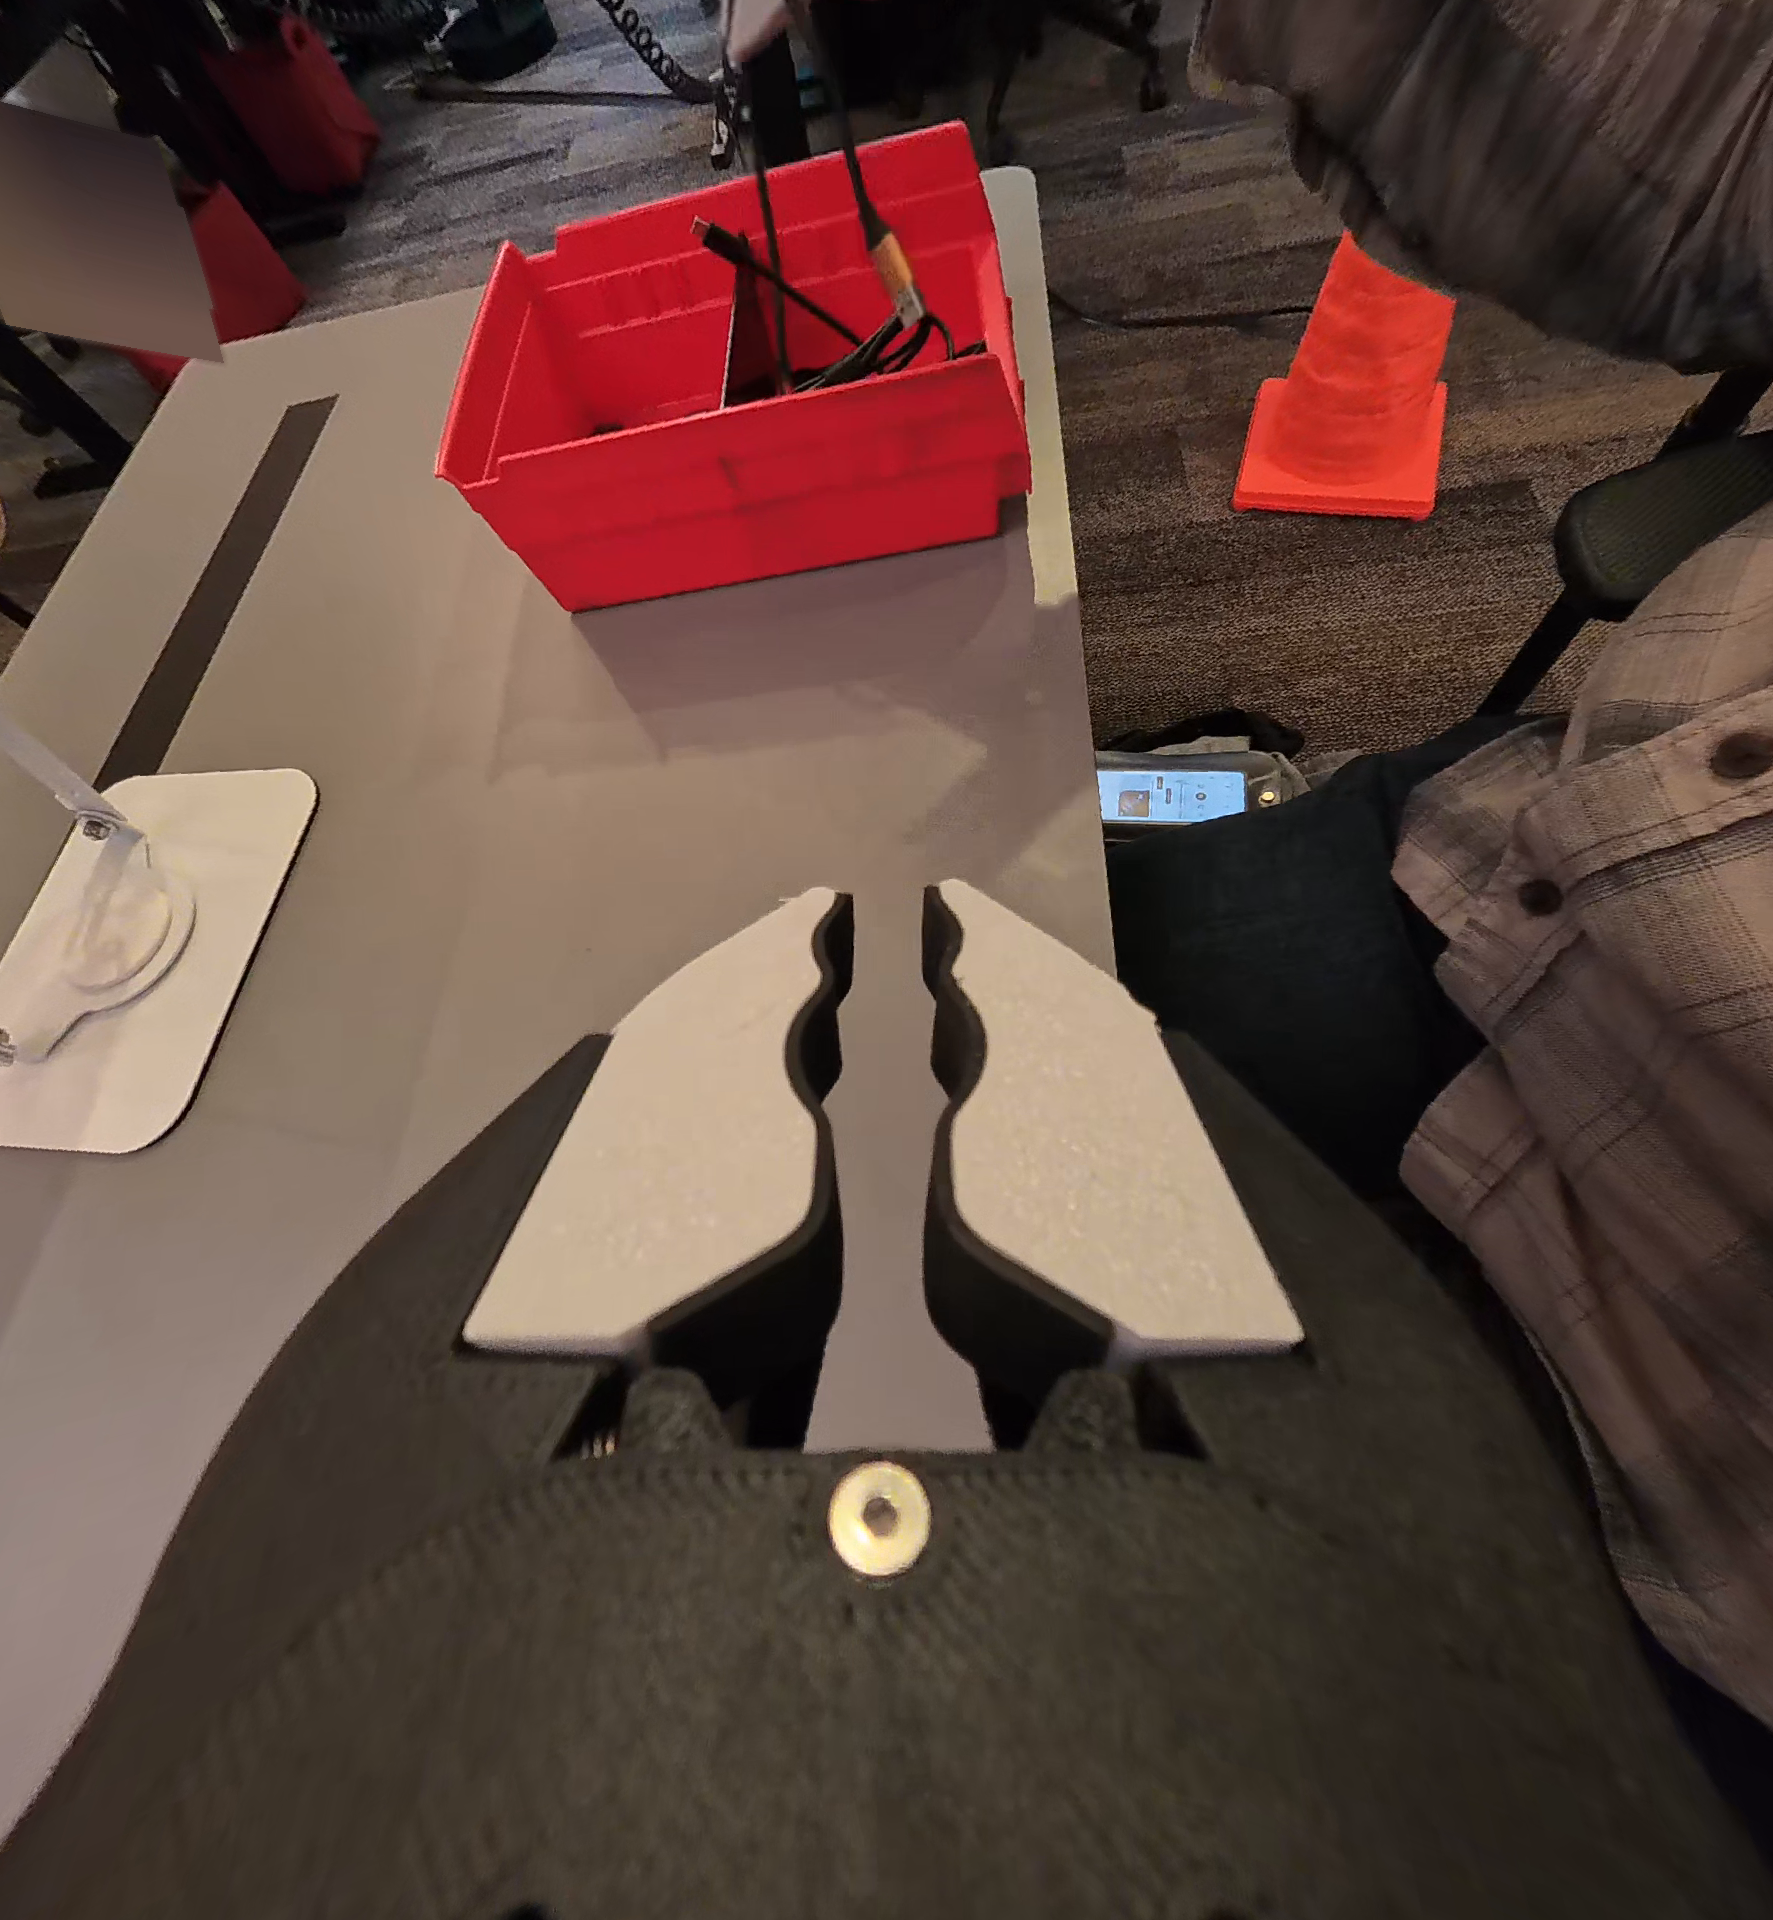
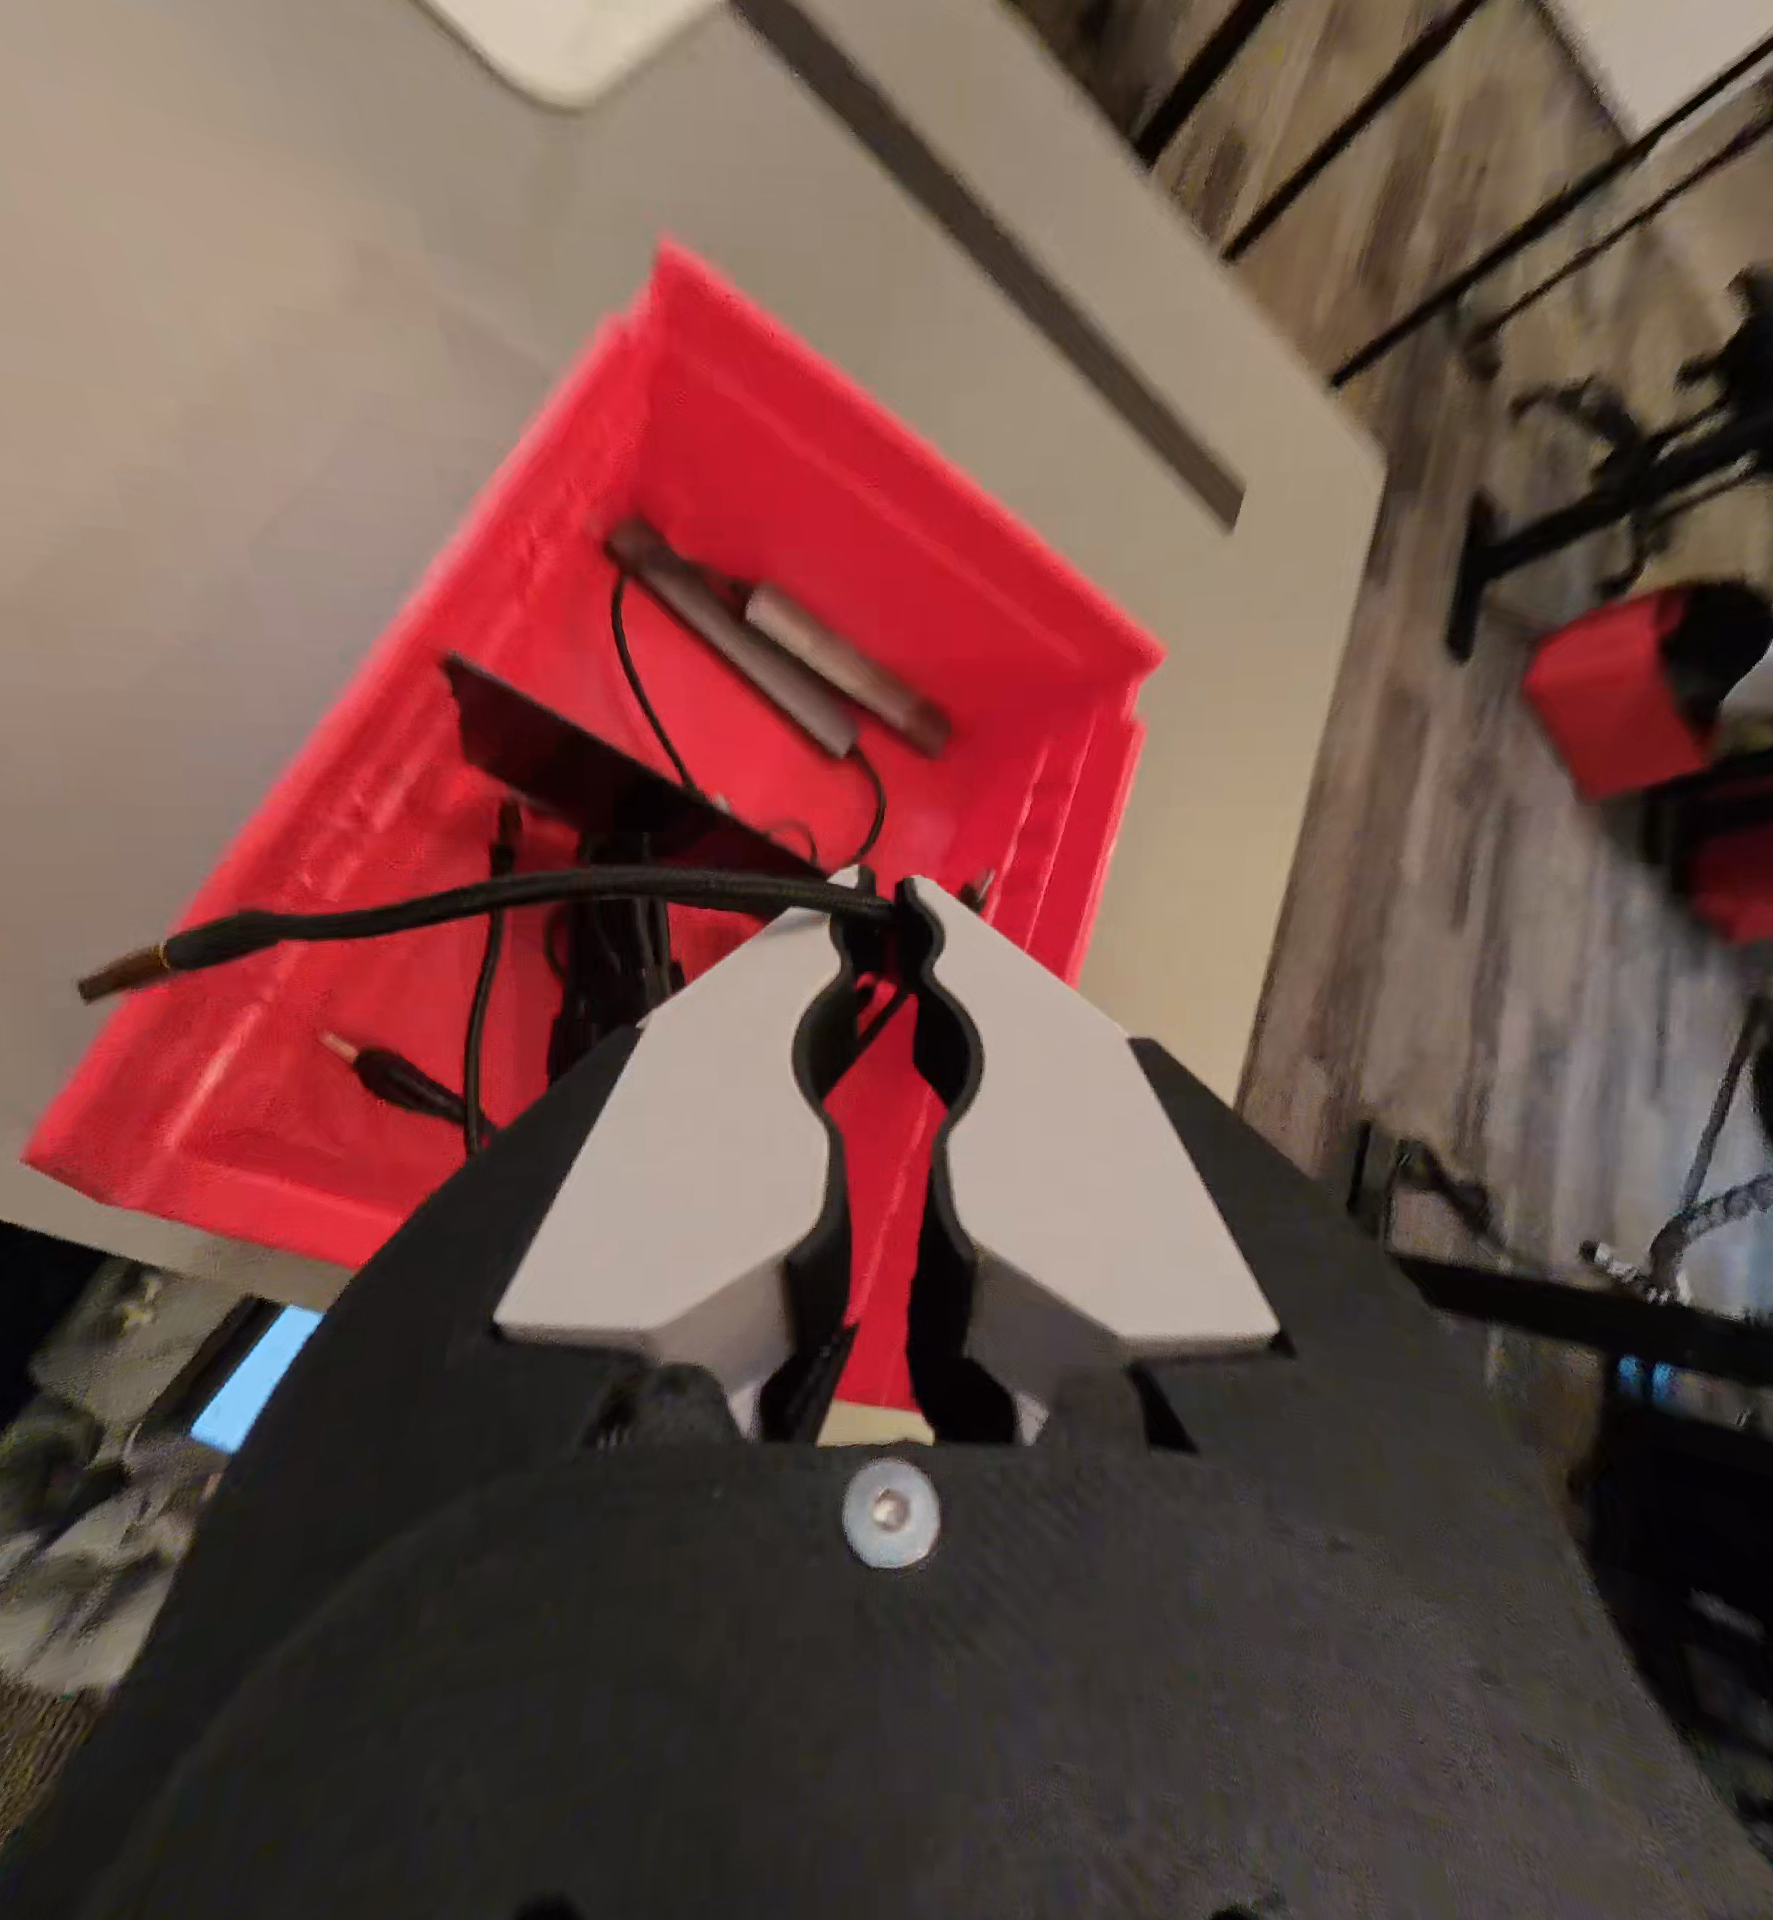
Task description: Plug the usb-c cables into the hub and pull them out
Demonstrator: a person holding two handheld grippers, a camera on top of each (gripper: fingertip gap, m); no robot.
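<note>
right gripper (image 2: 887,894) pinched a black cable (image 2: 549,902) above the red bin (image 2: 757,436); left gripper (image 1: 887,914) hung slightly spread, empty, over the table (image 1: 549,831).

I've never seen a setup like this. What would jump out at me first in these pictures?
The bright red bin at the far end of the grey table, with black cables spilling out of it. Right above it, the right gripper has pinched one braided black cable at its fingertips and holds it over the bin, plug end sticking out sideways. The left gripper waits empty over the table's near edge, its jaws slightly apart.
</note>
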